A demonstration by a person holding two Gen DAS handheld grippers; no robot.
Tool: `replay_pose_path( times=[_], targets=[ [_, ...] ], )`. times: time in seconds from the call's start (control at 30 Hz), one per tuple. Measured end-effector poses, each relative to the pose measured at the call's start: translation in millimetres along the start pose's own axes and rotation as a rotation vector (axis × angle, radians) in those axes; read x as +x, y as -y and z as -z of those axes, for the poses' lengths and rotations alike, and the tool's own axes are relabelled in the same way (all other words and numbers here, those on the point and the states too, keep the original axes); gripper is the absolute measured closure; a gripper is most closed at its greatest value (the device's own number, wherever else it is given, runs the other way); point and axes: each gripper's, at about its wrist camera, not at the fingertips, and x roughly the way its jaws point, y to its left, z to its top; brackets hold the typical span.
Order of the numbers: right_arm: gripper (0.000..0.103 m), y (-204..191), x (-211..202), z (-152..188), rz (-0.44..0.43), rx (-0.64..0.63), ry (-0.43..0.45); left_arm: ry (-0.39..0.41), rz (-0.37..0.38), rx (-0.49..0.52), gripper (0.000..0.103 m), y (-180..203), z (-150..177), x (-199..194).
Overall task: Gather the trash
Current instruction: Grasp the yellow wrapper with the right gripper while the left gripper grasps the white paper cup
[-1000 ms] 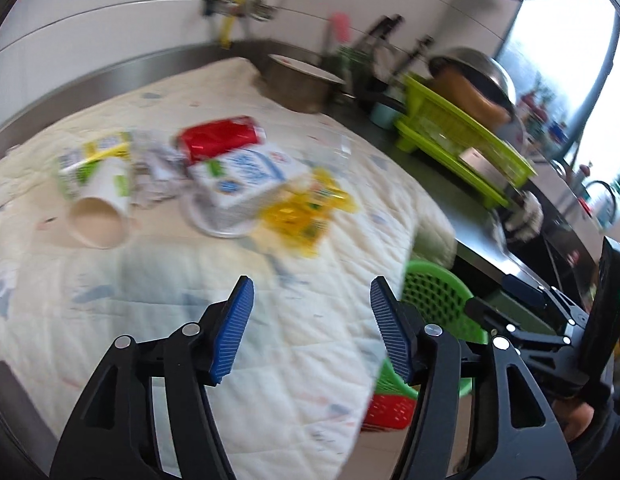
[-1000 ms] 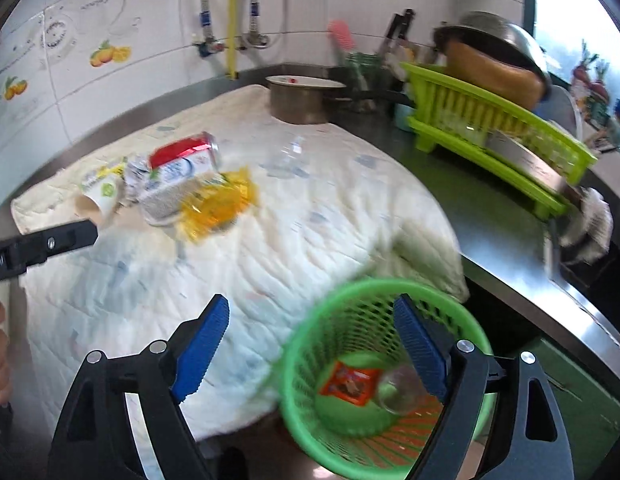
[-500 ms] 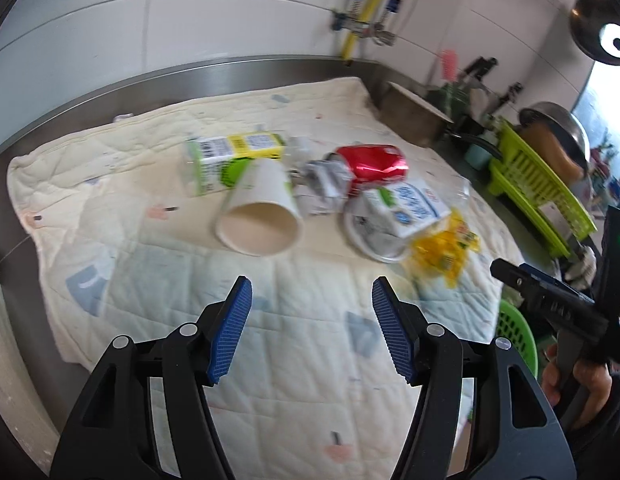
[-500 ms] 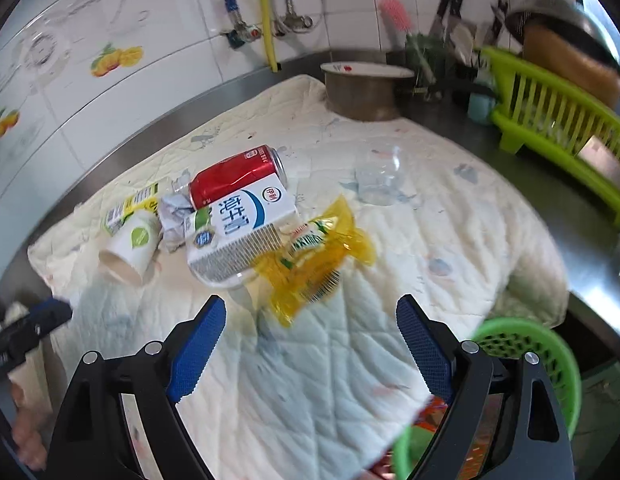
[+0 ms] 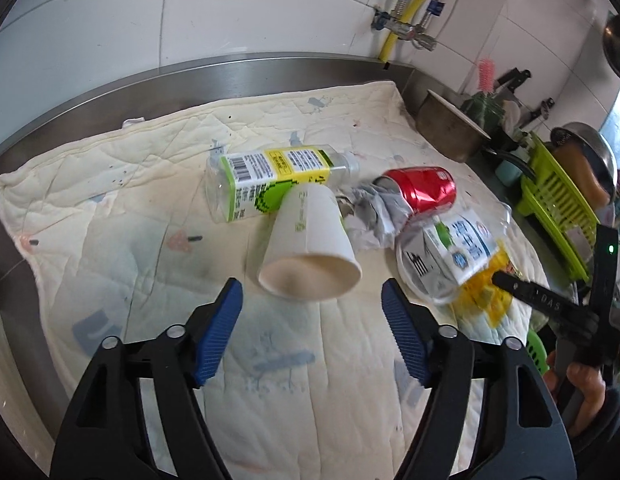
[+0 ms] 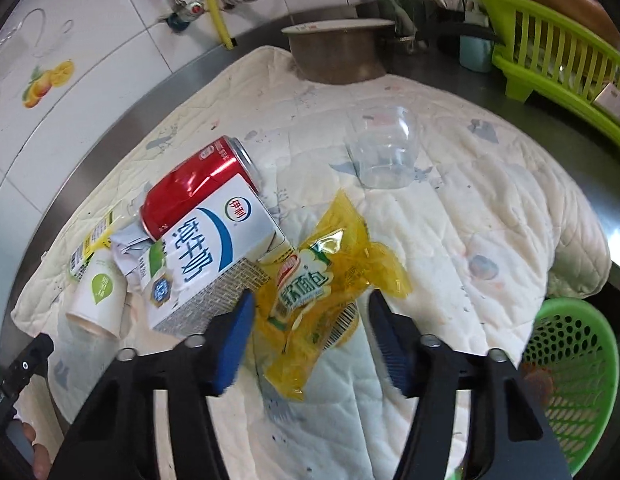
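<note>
Trash lies in a pile on a quilted cream cloth (image 5: 141,240). A white paper cup (image 5: 310,248) lies on its side, mouth toward my open, empty left gripper (image 5: 312,312), just in front of the fingertips. Behind it are a clear bottle with a green-yellow label (image 5: 269,176), crumpled paper (image 5: 370,216), a red can (image 5: 422,192) and a milk carton (image 5: 458,248). My right gripper (image 6: 310,320) is open, its fingers on either side of a yellow snack wrapper (image 6: 318,284). The carton (image 6: 205,256), can (image 6: 197,184) and cup (image 6: 97,296) lie to its left.
A green mesh basket (image 6: 570,376) hangs off the counter's front right edge. A clear plastic cup (image 6: 386,152) stands on the cloth behind the wrapper. A metal pot (image 6: 334,52) and a green dish rack (image 6: 558,60) stand at the back right. A tiled wall runs behind.
Both grippers have moved in toward the pile. The left now faces the paper cup's mouth closely; the right has come down over the yellow wrapper, away from the basket.
</note>
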Motion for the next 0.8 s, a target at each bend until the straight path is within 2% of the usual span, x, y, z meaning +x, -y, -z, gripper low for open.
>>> replay_pose_path(
  times=[0.2,0.27,0.5,0.57,0.6,0.8],
  targets=[
    [0.081,-7.5,2.3,-0.8,-0.003,-0.024,0.003,-0.045,-0.017,-0.013,0.028,2.4,-20.5,30.2],
    [0.084,-8.9,1.5,0.0,-0.003,-0.032,0.004,-0.069,-0.023,-0.025,0.028,0.8,-25.4,40.7],
    [0.092,-10.7,-7.7,5.1,-0.004,-0.069,0.028,-0.145,-0.010,-0.045,0.028,-0.7,-34.2,69.5],
    [0.093,-12.9,-15.4,8.3,0.001,-0.098,0.048,-0.156,-0.012,-0.037,0.031,0.3,-33.7,73.9],
    [0.093,-13.9,-18.7,9.8,0.003,-0.109,0.055,-0.162,-0.010,-0.037,0.036,-0.6,-33.7,75.9],
    [0.093,-20.9,-41.1,19.6,-0.015,-0.177,0.088,-0.171,-0.001,-0.030,0.036,-1.1,-33.8,82.6]
  ],
)
